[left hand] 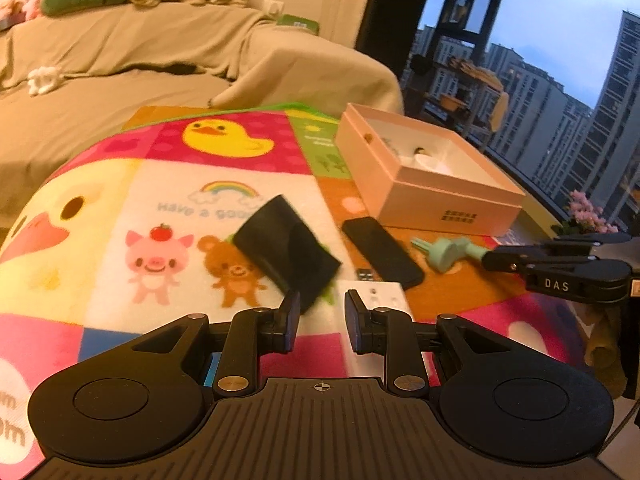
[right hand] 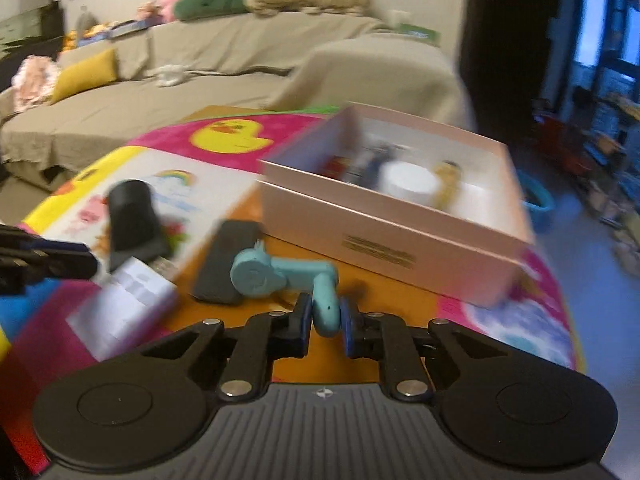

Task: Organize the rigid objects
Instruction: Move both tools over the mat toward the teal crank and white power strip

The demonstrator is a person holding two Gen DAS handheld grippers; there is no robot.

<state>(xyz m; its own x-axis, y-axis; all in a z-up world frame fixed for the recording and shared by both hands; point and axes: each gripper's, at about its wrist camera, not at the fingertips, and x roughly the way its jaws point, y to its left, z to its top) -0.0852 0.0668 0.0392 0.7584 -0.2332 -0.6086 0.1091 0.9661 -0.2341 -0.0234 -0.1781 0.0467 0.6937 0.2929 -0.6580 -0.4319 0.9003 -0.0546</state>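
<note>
A: Where the cartoon blanket [left hand: 168,208] covers the table, what sits farthest left?

B: A dark folded pouch [left hand: 286,246], lying at about 11 o'clock from the left gripper [left hand: 322,312]. That gripper's fingers are drawn near together with a narrow gap, and nothing is between them. A white box [left hand: 378,300] lies flat just past its tips, at 1 o'clock.

A: And moving right?

B: A black remote [left hand: 380,252] lies flat, just right of the pouch. Beside it, at its 3 o'clock, is the teal tool [right hand: 280,276], a round head on a bent handle.

A: Is anything holding it?

B: Yes. The right gripper [right hand: 326,318] pinches the handle's near end, both pads pressed against it. The head end looks to be on the table, close beside the remote.

A: And the box?

B: The open pink box [right hand: 400,236] stands at 1 o'clock from the right gripper, behind the tool, with a white jar [right hand: 408,182] and blurred small items inside.
</note>
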